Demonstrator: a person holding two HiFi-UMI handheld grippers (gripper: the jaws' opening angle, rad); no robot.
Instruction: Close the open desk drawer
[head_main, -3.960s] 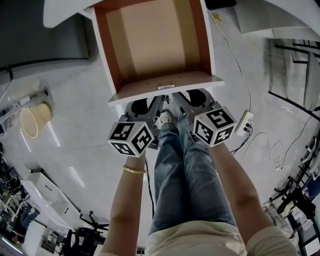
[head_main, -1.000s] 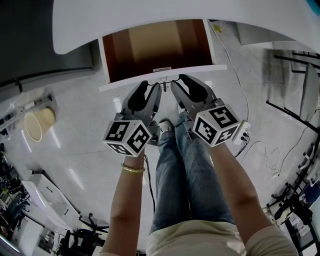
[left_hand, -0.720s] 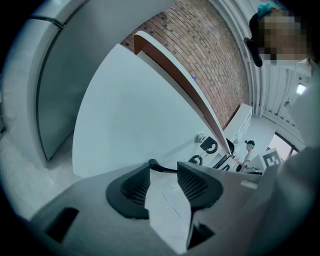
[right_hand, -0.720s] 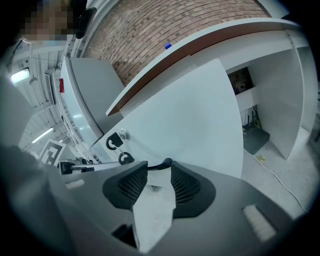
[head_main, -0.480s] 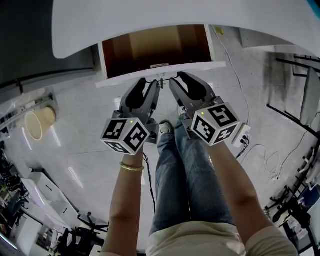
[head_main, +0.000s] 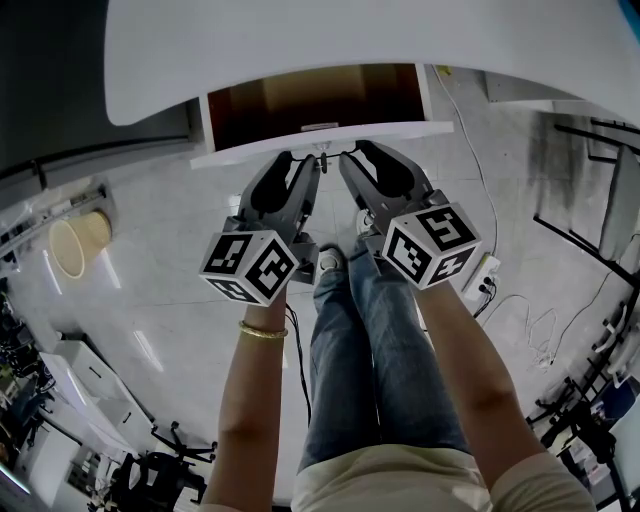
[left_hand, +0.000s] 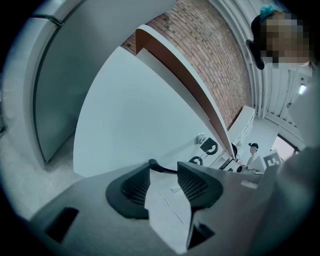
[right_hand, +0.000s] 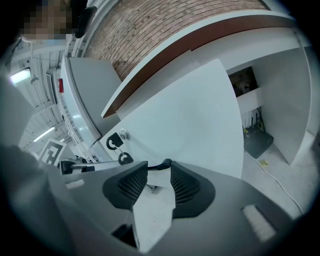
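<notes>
The desk drawer shows only a narrow strip of its brown inside (head_main: 312, 100) below the white desk top (head_main: 330, 35). Its white front panel (head_main: 320, 138) (left_hand: 130, 110) (right_hand: 190, 110) carries a lock (left_hand: 201, 139) (right_hand: 123, 134) with keys hanging from it. Side by side at the middle of that panel, my left gripper (head_main: 300, 160) (left_hand: 165, 167) and right gripper (head_main: 360, 154) (right_hand: 159, 167) have their tips against it. Both are open, their pads apart with nothing between them.
The person's legs and shoes (head_main: 330, 262) are directly under the grippers. A pale cup-shaped bin (head_main: 70, 248) lies on the floor at left. A power strip (head_main: 485, 272) with cables sits at right, with dark frames (head_main: 600, 170) beyond it.
The drawer has slid further in under the desk top, so less of its brown inside shows. Both grippers moved forward with its front panel.
</notes>
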